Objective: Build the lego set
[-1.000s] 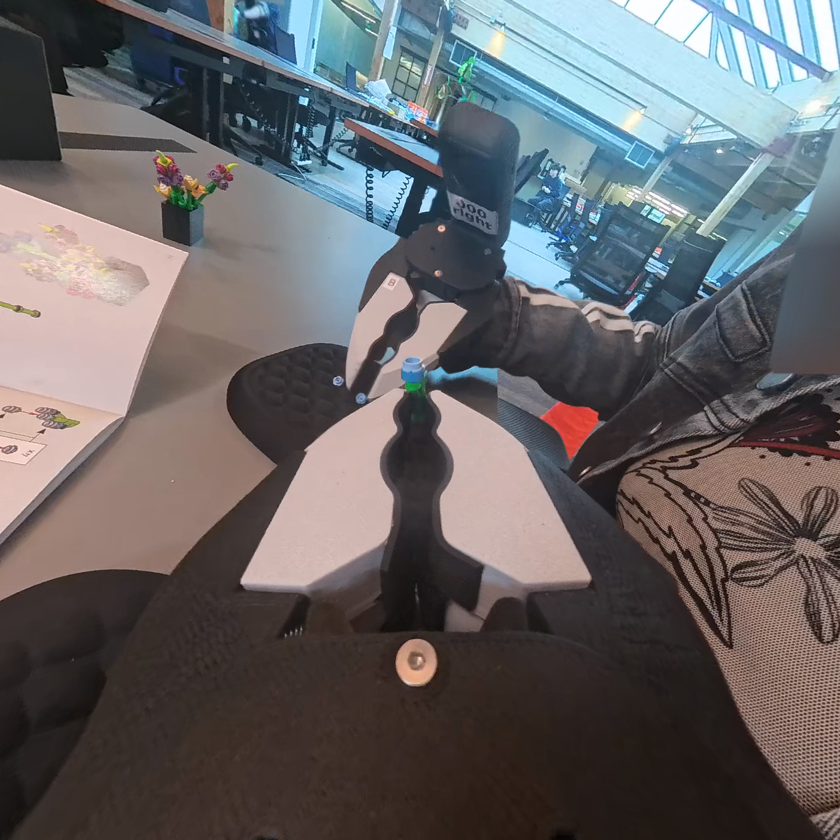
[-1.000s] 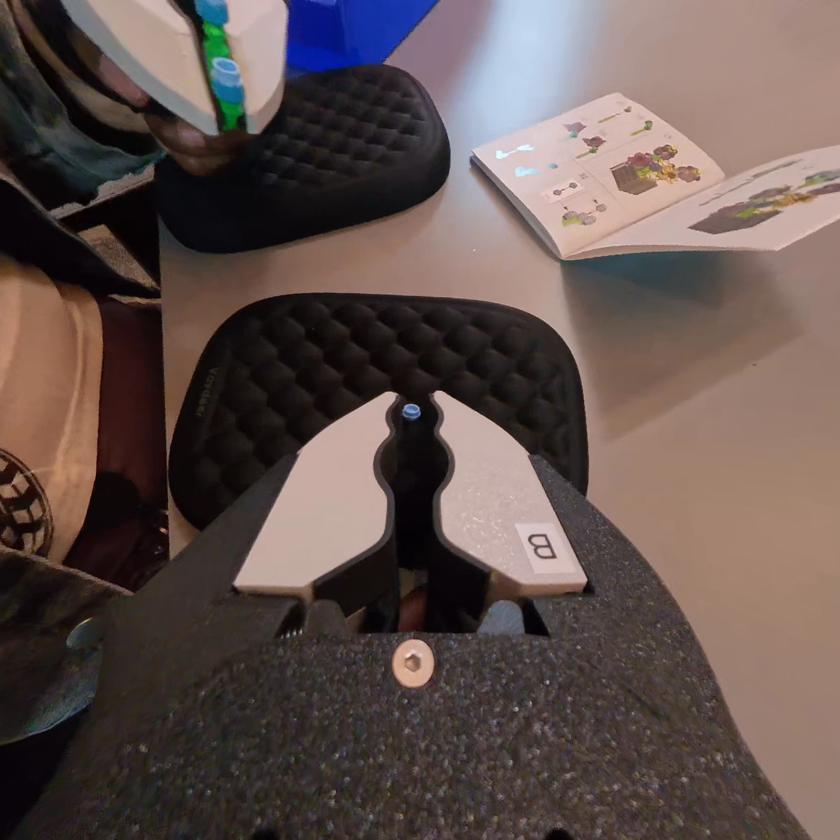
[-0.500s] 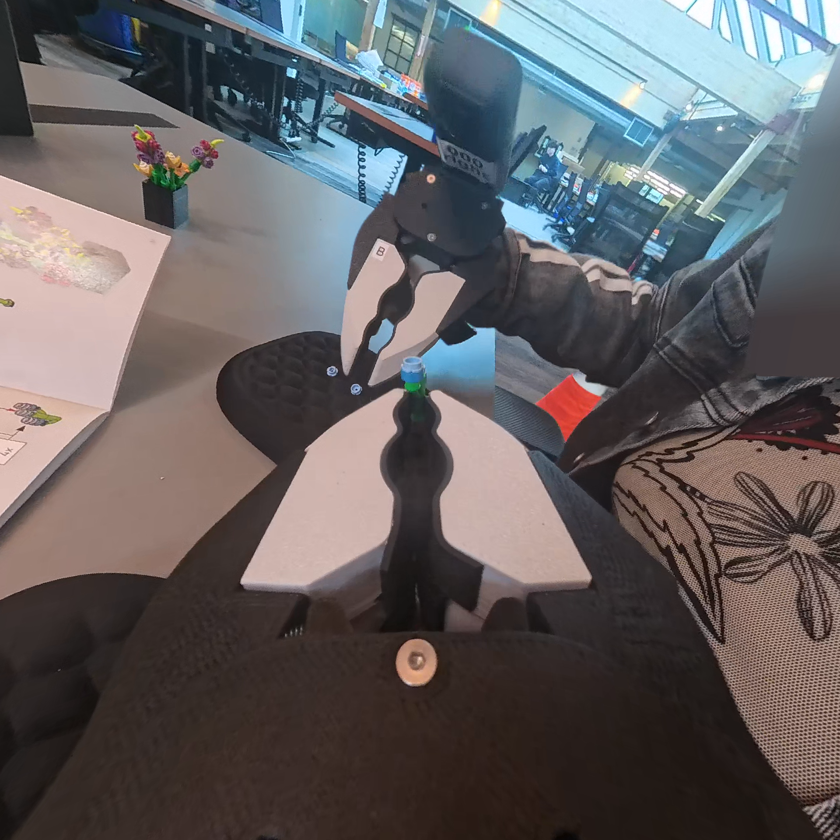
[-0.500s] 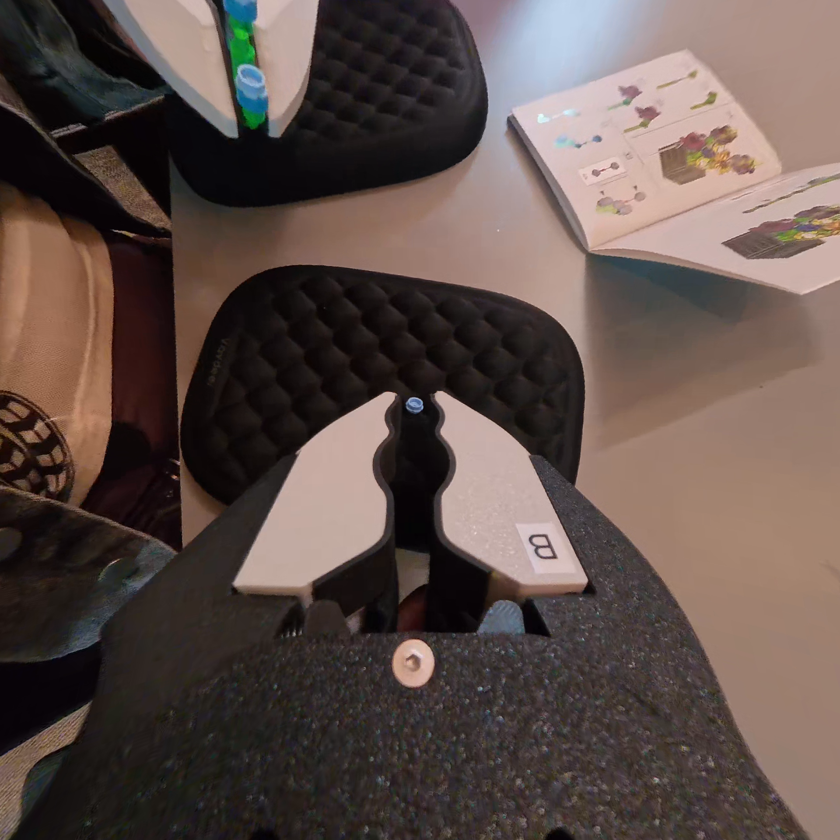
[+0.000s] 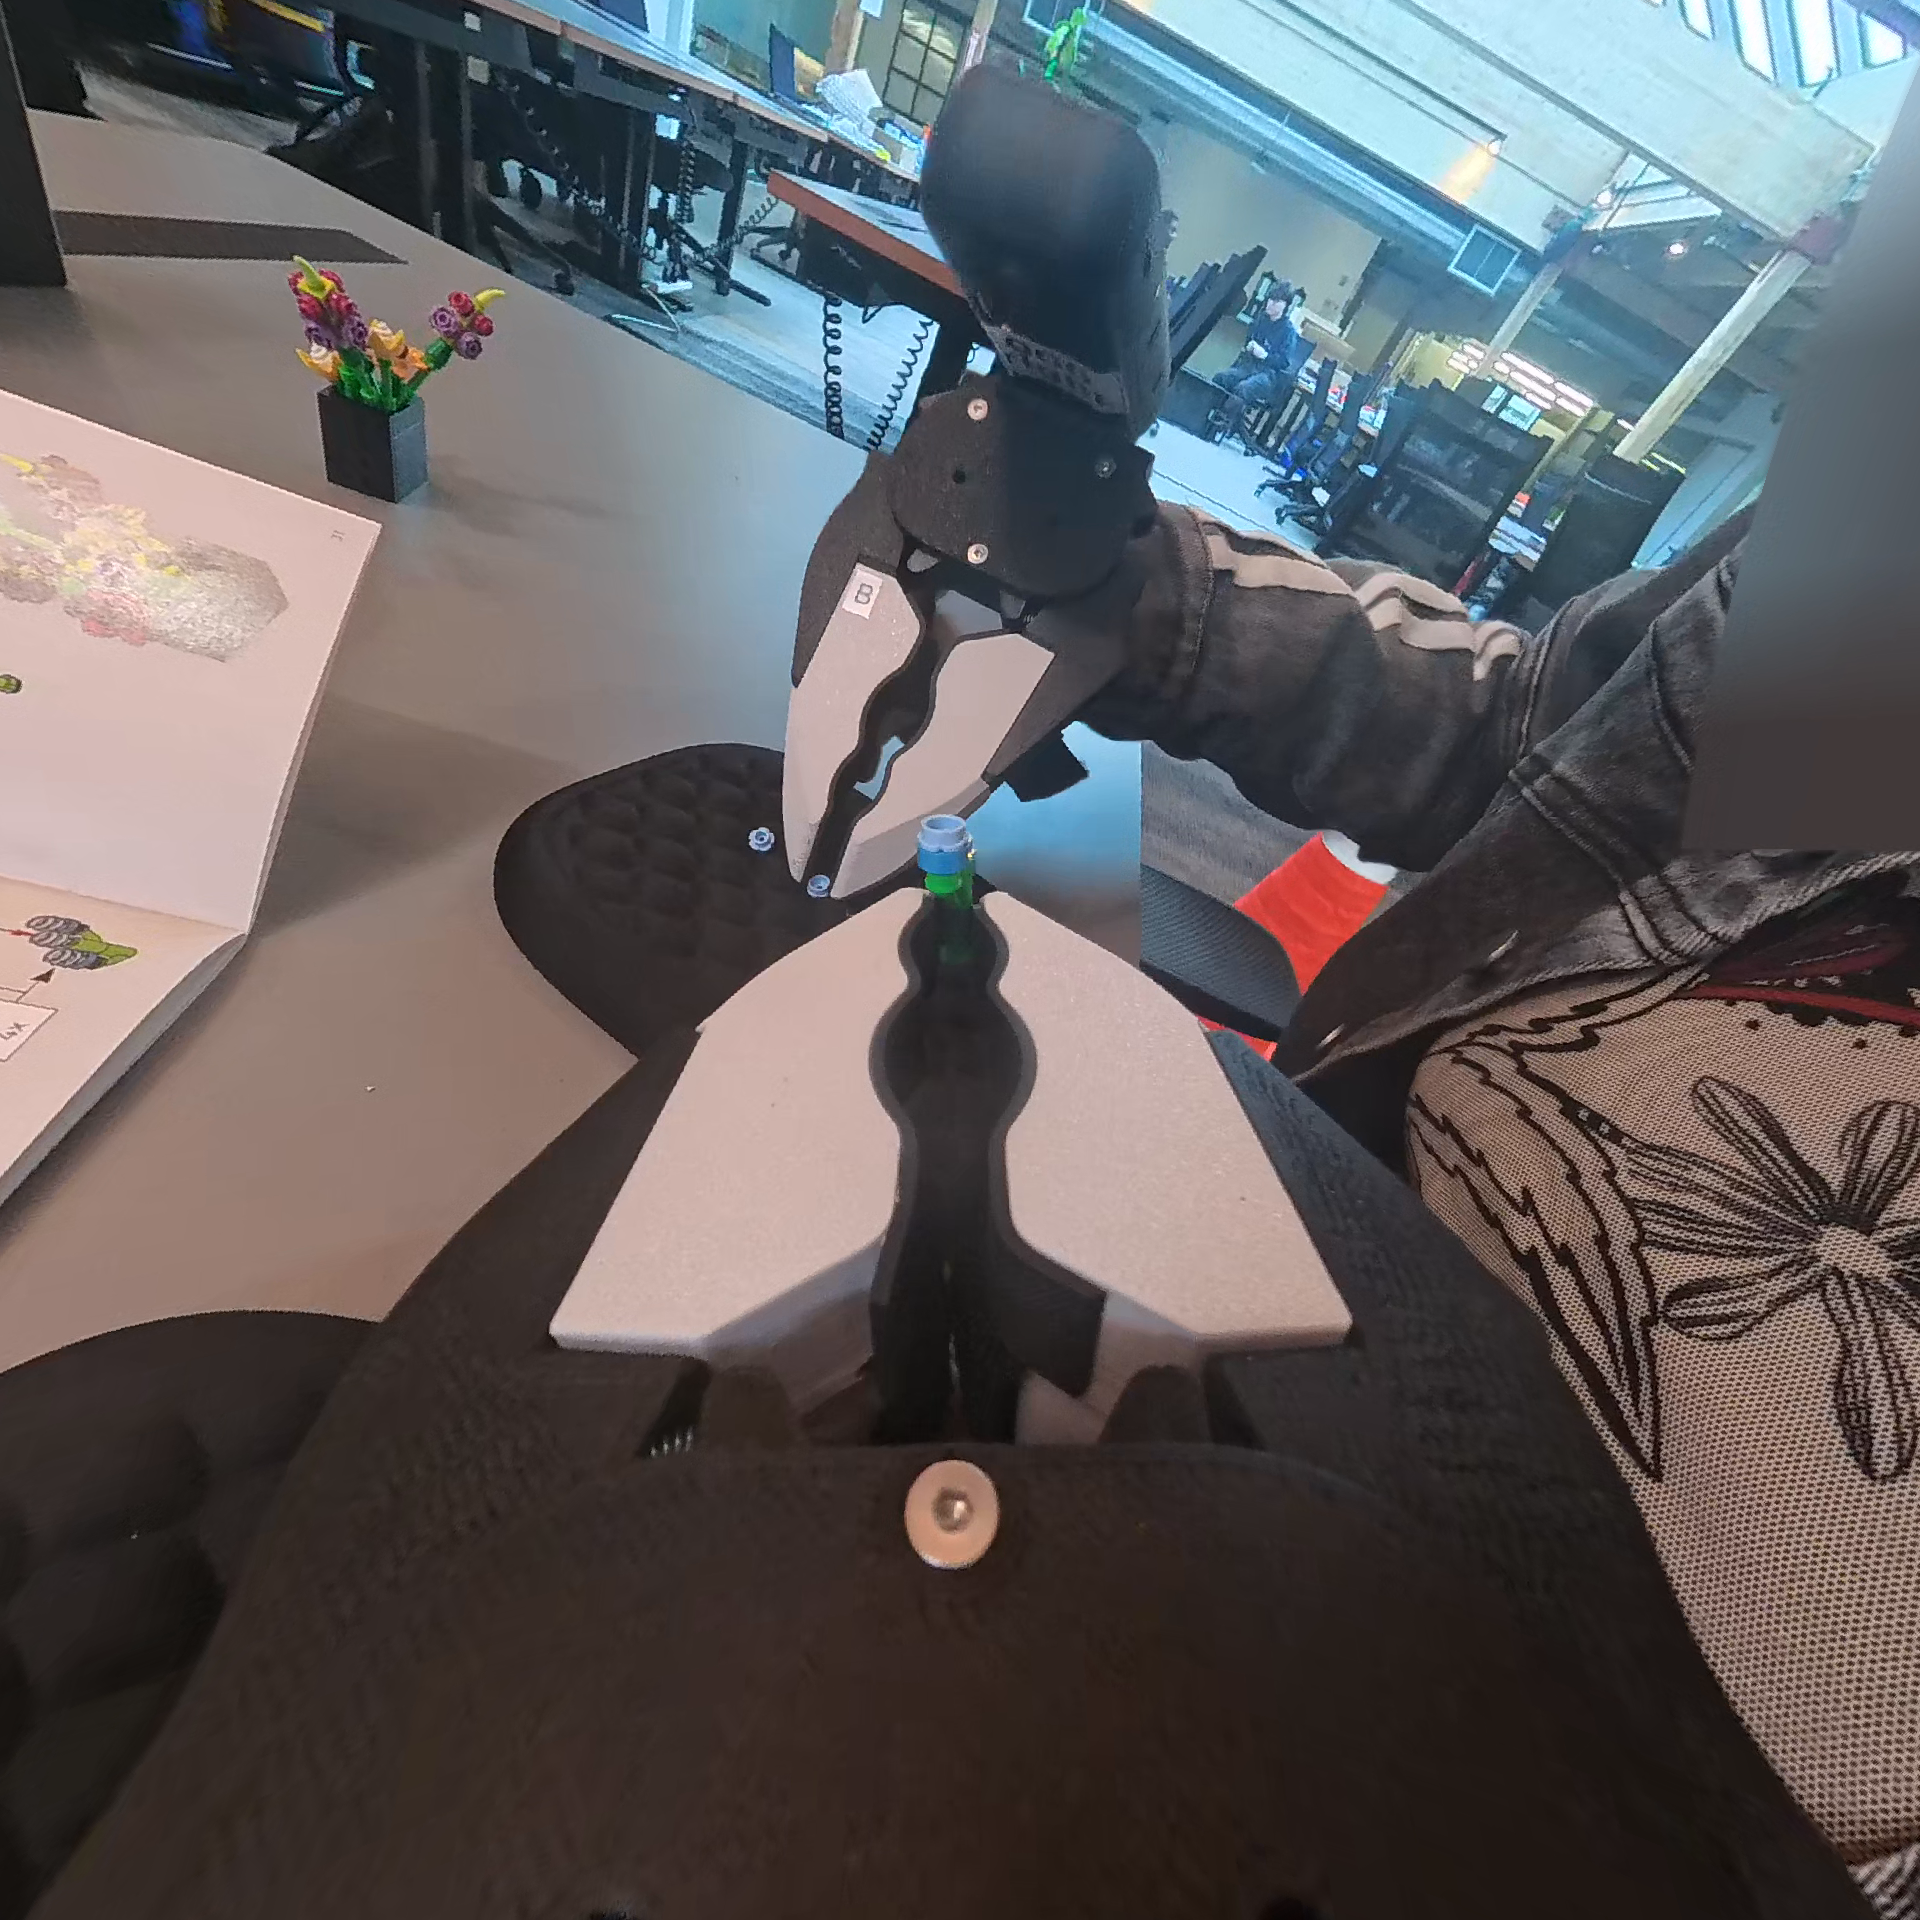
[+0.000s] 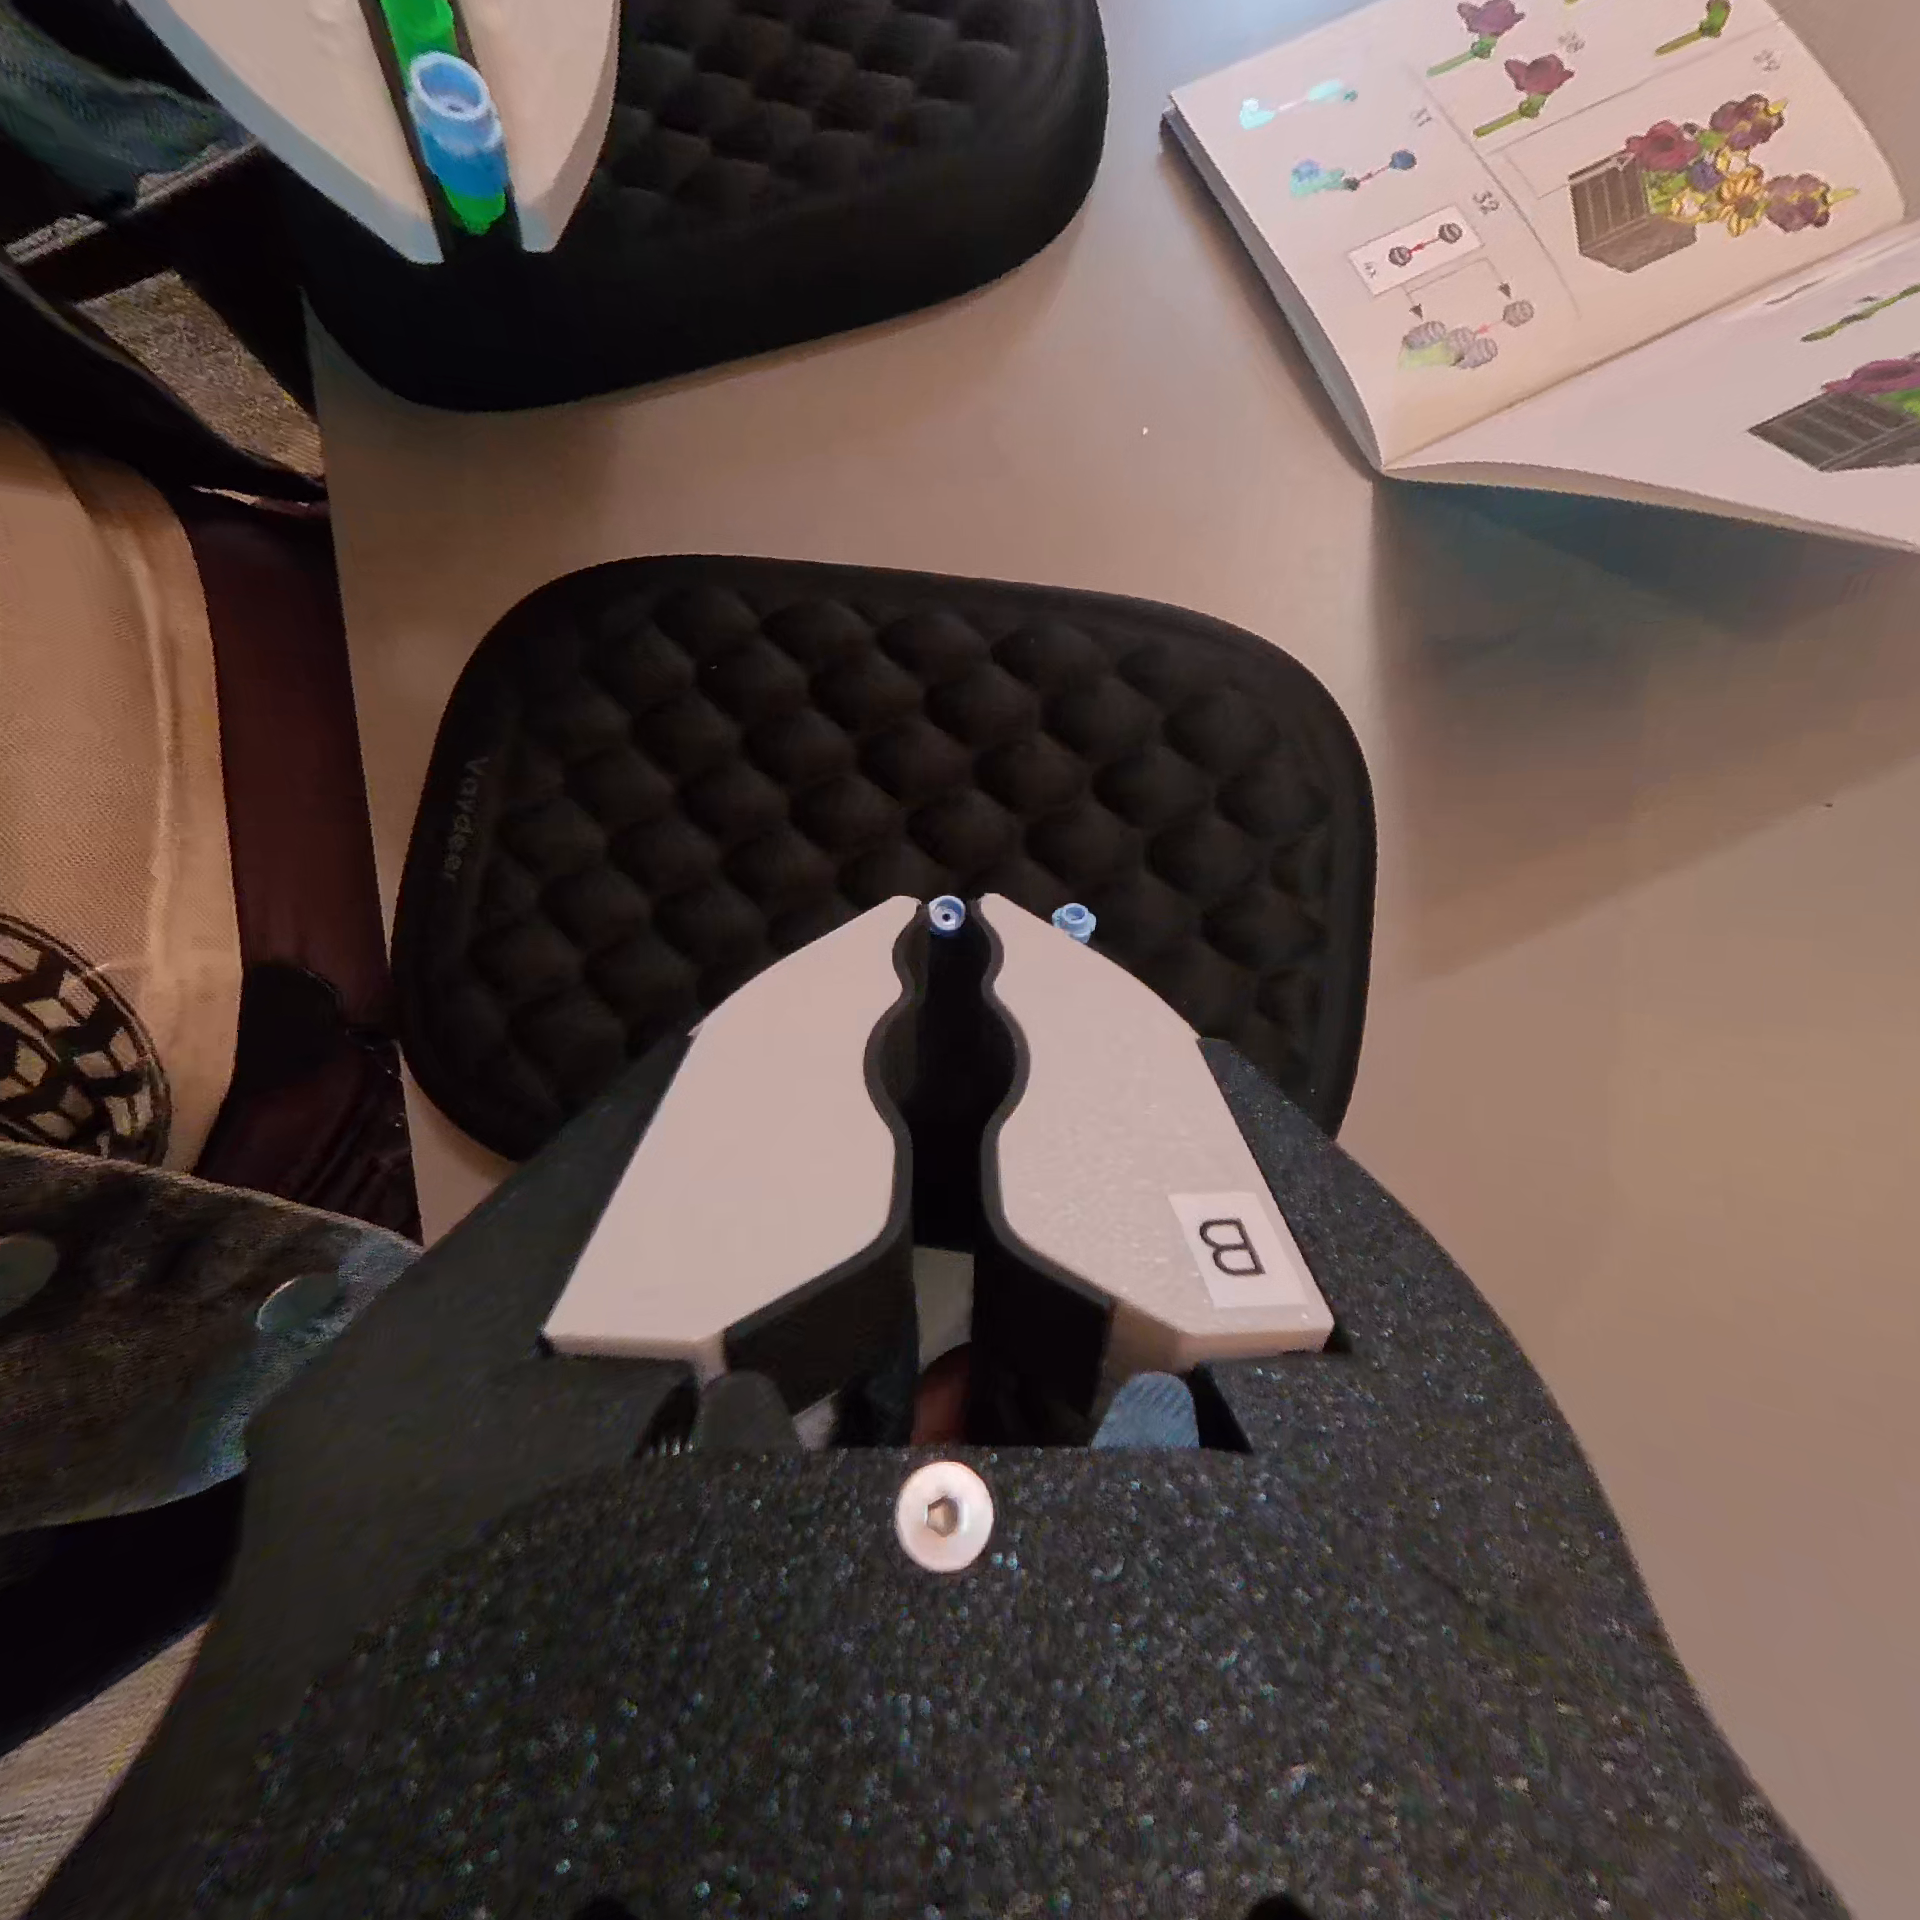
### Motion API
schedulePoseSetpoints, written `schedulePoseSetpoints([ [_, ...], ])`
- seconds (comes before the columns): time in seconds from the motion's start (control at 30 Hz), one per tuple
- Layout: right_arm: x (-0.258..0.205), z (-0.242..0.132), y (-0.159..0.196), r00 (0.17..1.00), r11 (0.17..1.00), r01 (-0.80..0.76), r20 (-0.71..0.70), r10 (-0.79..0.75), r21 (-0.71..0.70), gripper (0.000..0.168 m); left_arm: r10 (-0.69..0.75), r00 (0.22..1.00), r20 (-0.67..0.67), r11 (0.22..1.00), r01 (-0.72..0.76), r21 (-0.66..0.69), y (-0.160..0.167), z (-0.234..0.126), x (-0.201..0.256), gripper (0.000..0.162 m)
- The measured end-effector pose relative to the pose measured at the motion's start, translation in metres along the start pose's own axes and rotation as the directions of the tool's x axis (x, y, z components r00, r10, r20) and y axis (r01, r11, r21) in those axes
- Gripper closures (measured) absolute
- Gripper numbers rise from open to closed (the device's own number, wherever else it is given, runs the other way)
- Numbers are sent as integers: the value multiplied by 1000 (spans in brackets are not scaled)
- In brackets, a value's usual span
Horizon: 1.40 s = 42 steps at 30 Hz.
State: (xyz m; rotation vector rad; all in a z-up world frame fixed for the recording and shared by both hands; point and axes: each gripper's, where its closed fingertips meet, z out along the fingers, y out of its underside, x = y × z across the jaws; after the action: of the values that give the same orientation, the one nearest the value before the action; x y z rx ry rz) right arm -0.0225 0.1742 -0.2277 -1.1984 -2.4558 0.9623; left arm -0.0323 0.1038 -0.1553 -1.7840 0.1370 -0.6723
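Note:
My left gripper (image 5: 948, 906) is shut on a green lego stem (image 5: 945, 883) with light blue round pieces (image 5: 943, 844) stacked on its tip. It also shows at the top left of the right wrist view (image 6: 478, 241). My right gripper (image 6: 948, 920) is shut on a tiny blue round stud (image 6: 945, 917), held just above a black quilted pad (image 6: 883, 769). In the left wrist view the right gripper (image 5: 821, 881) points down, close to the left of the stem tip. A second blue stud (image 6: 1073, 921) lies on the pad beside the right finger.
An open instruction booklet (image 6: 1558, 270) lies on the grey table to the right. A second black pad (image 6: 831, 177) lies under the left gripper. A small black pot of lego flowers (image 5: 372, 416) stands farther back. A person's sleeve and patterned shirt (image 5: 1714, 1247) fill the right side. Across from one pair of fingers to the other is roughly 10 centimeters.
The right gripper has tilted more upright and the two grippers have drawn closer together. The second stud has come into sight beside the right finger. Both grips hold.

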Motion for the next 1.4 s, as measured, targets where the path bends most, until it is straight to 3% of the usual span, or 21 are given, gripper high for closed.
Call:
schedulePoseSetpoints([
  [0.23,0,2,2,997,999,11,-79,-9,30,162,23,1000,21,999,-23,22,-7,3,-2,156],
  [0.47,0,-7,-12,990,960,-100,-67,121,262,162,-23,997,-71,948,44,315,-45,8,0,156],
  [0.53,-1,-19,-33,986,900,-144,-21,168,412,162,-77,986,-151,934,124,335,-47,8,-1,156],
  [0.63,-4,-45,-74,971,736,-235,126,201,635,162,-106,971,-214,902,185,389,-54,-1,-4,156],
  [0.7,-12,-58,-97,957,650,-287,234,169,704,162,-120,963,-242,893,211,397,-55,-5,-4,156],
  [0.77,-18,-65,-114,945,621,-314,300,131,719,163,-116,961,-252,893,212,398,-55,-6,-3,156],
  [1.0,-31,-61,-130,952,724,-236,302,40,648,163,-68,977,-201,932,134,336,-47,4,1,156],
  [1.17,-30,-61,-118,967,808,-170,252,29,564,163,74,997,19,972,-76,224,-36,11,-4,156],
  [1.27,-30,-58,-112,979,835,-125,201,17,536,163,231,957,177,957,-257,136,-32,8,-12,156],
  [1.4,-32,-50,-109,994,844,-18,99,-42,535,163,338,909,244,928,-365,75,-25,11,-11,156],
])
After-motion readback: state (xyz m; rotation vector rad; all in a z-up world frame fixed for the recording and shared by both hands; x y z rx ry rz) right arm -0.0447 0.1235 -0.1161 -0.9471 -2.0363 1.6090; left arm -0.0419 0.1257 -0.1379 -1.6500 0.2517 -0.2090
